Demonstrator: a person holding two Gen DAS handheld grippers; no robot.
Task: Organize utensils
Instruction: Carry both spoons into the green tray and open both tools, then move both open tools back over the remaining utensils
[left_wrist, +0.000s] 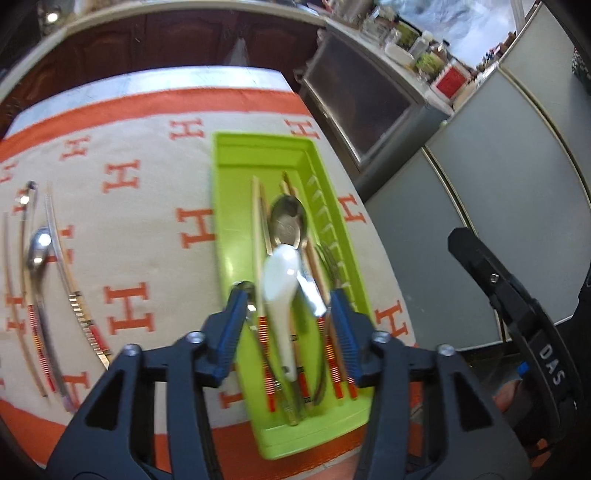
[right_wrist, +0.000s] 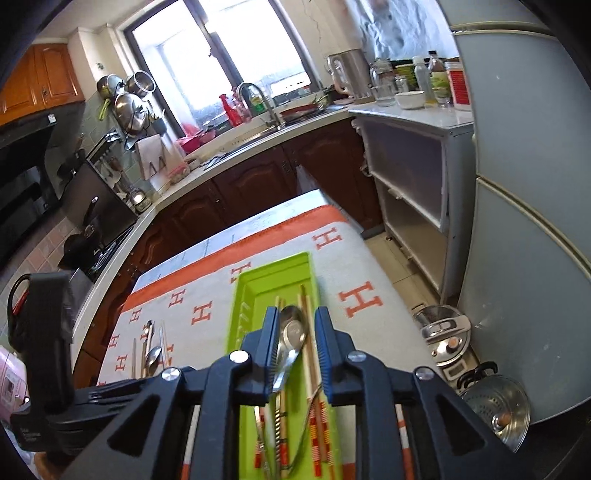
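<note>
My left gripper (left_wrist: 288, 299) hangs over the near end of the lime-green plastic utensil tray (left_wrist: 229, 206), jaws spread apart, gripping nothing. Between the blue finger pads (left_wrist: 231, 325) lies a white ceramic soup spoon (left_wrist: 282, 280), resting on a steel spoon (left_wrist: 288, 221) and red-banded chopsticks (left_wrist: 258, 236). Further utensils (left_wrist: 40, 258) lie left on the orange-and-cream patterned cloth (left_wrist: 147, 236).

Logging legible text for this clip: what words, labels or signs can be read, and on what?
"DAS": white letters on the right gripper's black body.
"H": orange letter repeated over the tablecloth.
Red-labelled jar on the counter: print too small to read.
Pink package: print too blurred to read.
</note>
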